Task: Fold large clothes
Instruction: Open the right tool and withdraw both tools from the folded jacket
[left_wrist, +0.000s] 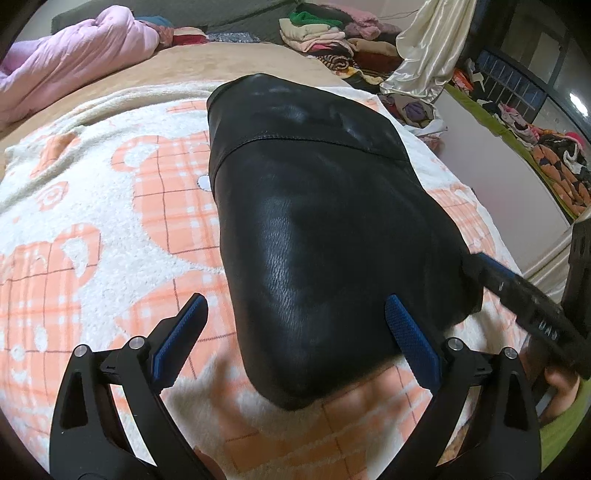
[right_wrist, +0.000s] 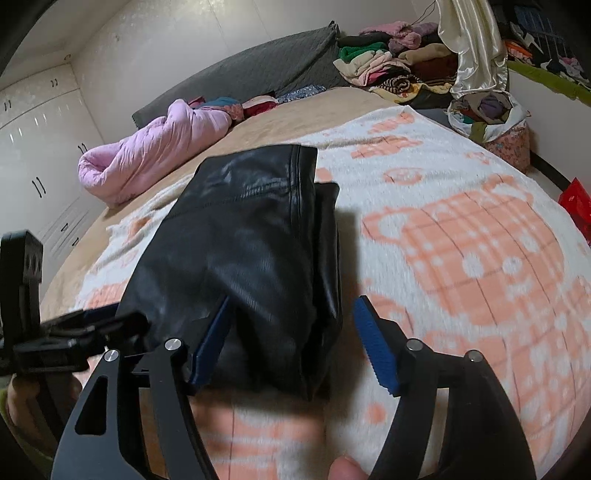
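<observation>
A black leather garment (left_wrist: 314, 229) lies folded into a long thick bundle on a white and orange checked blanket (left_wrist: 110, 221). My left gripper (left_wrist: 295, 325) is open over the bundle's near end, jaws wide, holding nothing. In the right wrist view the same garment (right_wrist: 243, 251) lies folded. My right gripper (right_wrist: 291, 328) is open over its near right edge, also empty. The right gripper also shows at the right edge of the left wrist view (left_wrist: 517, 295). The left gripper also shows at the left of the right wrist view (right_wrist: 66, 332).
The blanket covers a tan bed (right_wrist: 295, 110). A pink quilt (right_wrist: 147, 147) lies rolled at the far left. Piles of folded clothes (right_wrist: 388, 66) sit at the head. A bag of clothes (right_wrist: 487, 114) and a cream curtain (right_wrist: 472, 40) stand at the right.
</observation>
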